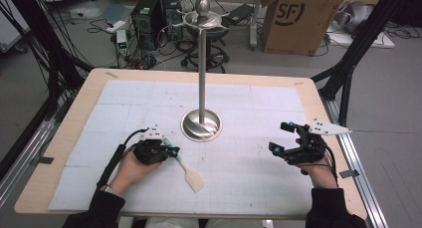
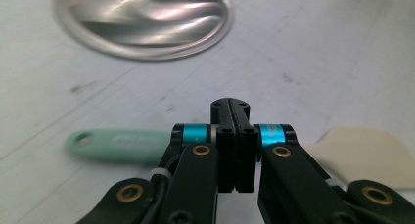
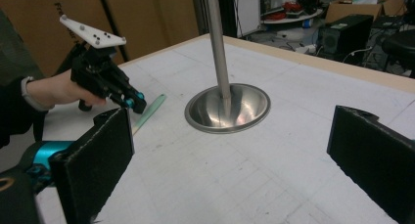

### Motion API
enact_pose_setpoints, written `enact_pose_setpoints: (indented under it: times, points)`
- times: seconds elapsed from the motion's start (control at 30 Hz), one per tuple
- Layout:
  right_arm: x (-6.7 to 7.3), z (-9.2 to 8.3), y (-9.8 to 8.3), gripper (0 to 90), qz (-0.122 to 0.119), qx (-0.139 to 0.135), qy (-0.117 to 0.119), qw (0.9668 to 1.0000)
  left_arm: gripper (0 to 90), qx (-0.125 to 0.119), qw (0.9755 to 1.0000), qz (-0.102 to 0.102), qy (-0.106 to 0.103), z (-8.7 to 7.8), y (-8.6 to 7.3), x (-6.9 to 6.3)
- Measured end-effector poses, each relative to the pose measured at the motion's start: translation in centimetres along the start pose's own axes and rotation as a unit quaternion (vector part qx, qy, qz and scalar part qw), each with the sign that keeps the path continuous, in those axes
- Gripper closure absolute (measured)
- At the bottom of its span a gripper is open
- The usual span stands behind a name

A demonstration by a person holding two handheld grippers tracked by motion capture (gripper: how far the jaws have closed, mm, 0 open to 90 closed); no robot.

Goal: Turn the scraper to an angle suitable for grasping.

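A spatula point(image 1: 189, 172) with a mint-green handle point(image 2: 117, 143) and a cream blade point(image 2: 362, 155) lies flat on the white mat. My left gripper point(image 1: 175, 151) hangs just over its neck, jaws shut against each other with nothing between them; in the left gripper view my left gripper point(image 2: 230, 109) crosses in front of the spatula. In the right gripper view the left gripper point(image 3: 139, 104) sits by the green handle point(image 3: 149, 111). A steel stand point(image 1: 201, 63) rises from a round dished base point(image 1: 201, 124) at mid-table. My right gripper point(image 1: 278, 137) rests at the right, jaws wide open and empty.
A gridded white mat point(image 1: 239, 178) covers the wooden table point(image 1: 74, 113). Beyond the far edge stand a cardboard box point(image 1: 298, 19), a computer tower point(image 1: 149, 14) and a stool point(image 1: 214, 39). Black frame legs flank both sides.
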State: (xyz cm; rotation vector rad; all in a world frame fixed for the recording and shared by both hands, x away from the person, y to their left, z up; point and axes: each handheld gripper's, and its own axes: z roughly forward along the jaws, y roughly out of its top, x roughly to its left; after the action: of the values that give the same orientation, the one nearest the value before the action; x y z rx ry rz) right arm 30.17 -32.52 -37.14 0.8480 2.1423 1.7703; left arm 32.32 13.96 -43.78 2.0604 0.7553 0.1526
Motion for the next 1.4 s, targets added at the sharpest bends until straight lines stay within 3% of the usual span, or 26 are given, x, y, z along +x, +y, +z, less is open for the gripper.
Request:
enact_pose_setpoints:
  times: [0.2,0.43,0.53,0.63,0.73,0.97,1.07,1.23,1.3,1.4]
  points:
    - [-0.1,-0.2,-0.1,2.4,0.000,0.000,-0.004,1.0000,89.7,0.029,0.9990,0.026,-0.022,2.5,0.5,-2.2]
    - [-0.1,0.0,-0.2,2.4,-0.001,0.006,-0.004,1.0000,89.8,0.037,0.9975,0.046,-0.040,3.1,0.4,-3.0]
    - [-0.1,0.0,-0.3,2.4,0.001,0.009,-0.009,0.9999,89.9,0.045,0.9961,0.060,-0.047,2.9,0.3,-3.2]
    - [0.0,0.1,-0.3,2.4,-0.002,0.012,-0.009,0.9999,89.9,0.060,0.9934,0.071,-0.068,2.2,0.0,-3.2]
    - [0.1,0.1,-0.4,2.4,-0.001,0.016,-0.009,0.9998,90.0,0.057,0.9928,0.069,-0.080,1.9,-0.3,-3.2]
    - [-0.1,0.1,-0.4,2.4,0.000,0.017,-0.008,0.9998,90.0,0.074,0.9872,0.074,-0.121,0.4,-1.4,-3.1]
    - [-0.1,0.2,-0.4,2.4,0.002,0.020,-0.008,0.9998,90.0,0.083,0.9850,0.082,-0.127,-0.7,-2.0,-3.2]
    - [-0.1,0.3,-0.4,2.4,-0.003,0.018,-0.011,0.9998,90.0,0.075,0.9871,0.063,-0.127,-1.6,-2.7,-2.8]
    - [-0.1,0.3,-0.3,2.4,-0.003,0.017,-0.011,0.9998,90.0,0.065,0.9901,0.066,-0.106,-2.0,-2.6,-2.6]
    - [-0.1,0.3,-0.3,2.4,-0.003,0.016,-0.011,0.9998,90.0,0.044,0.9960,0.046,-0.063,-3.3,-2.4,-1.3]
